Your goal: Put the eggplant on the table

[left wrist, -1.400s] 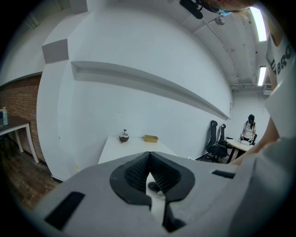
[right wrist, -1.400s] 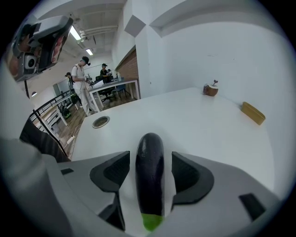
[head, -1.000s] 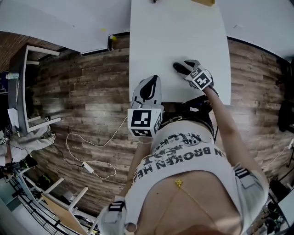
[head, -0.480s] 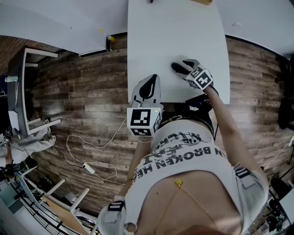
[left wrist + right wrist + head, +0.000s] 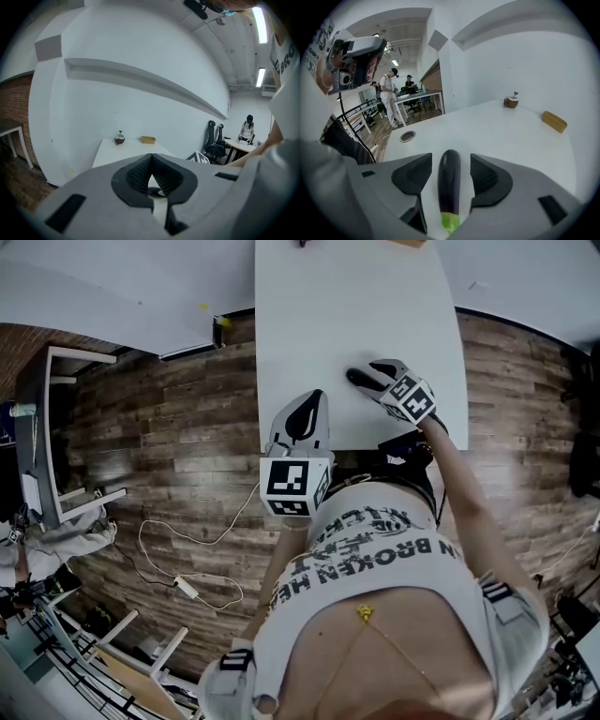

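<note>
**A:** Anyone watching the eggplant thing? Where's it sitting?

**B:** I'm standing right next to it. The eggplant [image 5: 449,187] is lying flat on the white worktop [image 5: 356,306], close to the person's edge, at roughly their 1 o'clock. Seen from the right gripper, its green stem end is pointing to 6 and its dark round end to 12.

**A:** Is the right gripper squeezing it?

**B:** Doesn't look like it. The right gripper [image 5: 450,157] is straddling it with the fingers spread apart and a gap showing on both sides. So I'm guessing the worktop is carrying the weight now.

**A:** And the left?

**B:** The left gripper [image 5: 151,161] is hanging by the near edge at about 11 o'clock, fingers pressed together on nothing. I'm reading that as parked out of the way, since this is a one-gripper job.

**A:** So it's basically done?

**B:** I'd say so. Backing straight out toward 6 is the careful bit, because a round eggplant could roll if bumped. The brown bowl [image 5: 511,101] and yellow block [image 5: 554,121] are sitting way off at 12, well apart from it.
</note>
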### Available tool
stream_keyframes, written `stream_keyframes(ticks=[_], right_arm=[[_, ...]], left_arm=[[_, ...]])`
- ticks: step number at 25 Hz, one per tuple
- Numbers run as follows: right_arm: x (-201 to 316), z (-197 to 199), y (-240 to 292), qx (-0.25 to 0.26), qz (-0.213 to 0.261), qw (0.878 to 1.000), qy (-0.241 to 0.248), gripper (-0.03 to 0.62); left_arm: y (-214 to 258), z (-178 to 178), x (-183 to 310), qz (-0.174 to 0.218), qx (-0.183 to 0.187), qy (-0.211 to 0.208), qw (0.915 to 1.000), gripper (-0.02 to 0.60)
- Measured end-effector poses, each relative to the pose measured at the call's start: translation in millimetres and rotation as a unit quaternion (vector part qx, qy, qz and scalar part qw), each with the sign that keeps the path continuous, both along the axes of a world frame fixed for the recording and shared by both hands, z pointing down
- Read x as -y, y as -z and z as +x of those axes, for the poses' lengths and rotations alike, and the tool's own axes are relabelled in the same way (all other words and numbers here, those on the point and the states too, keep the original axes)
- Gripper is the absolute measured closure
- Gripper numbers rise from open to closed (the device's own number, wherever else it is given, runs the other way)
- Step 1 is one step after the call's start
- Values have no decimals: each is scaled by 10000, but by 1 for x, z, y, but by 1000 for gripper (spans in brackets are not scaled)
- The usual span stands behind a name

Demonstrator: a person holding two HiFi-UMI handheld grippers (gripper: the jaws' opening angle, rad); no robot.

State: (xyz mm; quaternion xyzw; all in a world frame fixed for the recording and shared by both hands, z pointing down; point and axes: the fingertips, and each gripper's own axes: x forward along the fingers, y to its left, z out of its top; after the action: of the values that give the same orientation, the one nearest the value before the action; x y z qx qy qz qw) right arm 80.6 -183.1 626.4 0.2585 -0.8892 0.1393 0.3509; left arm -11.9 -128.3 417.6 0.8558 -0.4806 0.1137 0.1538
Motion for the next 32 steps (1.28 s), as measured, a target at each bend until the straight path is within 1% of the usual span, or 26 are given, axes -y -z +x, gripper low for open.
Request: stream_keyframes(ticks=[2,4,9,11,13,17,22,28,32], right_arm=[[0,2,4,6,54,10000,22,353],[1,4,7,-9,150,9999,51,424],[1,9,14,-79,366,9992,170,524],[0,9,19,-84,425,9988,243,556],[-2,8,24,-96,466,9983,326,572],[-7,5,32,-99,593,9971,475,585],[-3,6,47,-85,966,9936,571,586],[-1,11,71,-275,1326,9890,589,586],[1,10,94,-5,1580,9864,455,586]], left_arm=[[0,2,2,-6,7,-21,10000,583],[-1,3,3,-14,13,-35,10000,583],[-3,5,4,-21,33,-74,10000,583],[-2,6,6,-22,32,-86,10000,583],[-2,6,7,-28,30,-95,9999,583],[-5,6,7,-56,31,-109,9999,583],[-8,7,11,-93,36,-163,9998,583],[-8,7,13,-99,31,-210,9997,583],[-9,9,14,-105,19,-241,9997,583]])
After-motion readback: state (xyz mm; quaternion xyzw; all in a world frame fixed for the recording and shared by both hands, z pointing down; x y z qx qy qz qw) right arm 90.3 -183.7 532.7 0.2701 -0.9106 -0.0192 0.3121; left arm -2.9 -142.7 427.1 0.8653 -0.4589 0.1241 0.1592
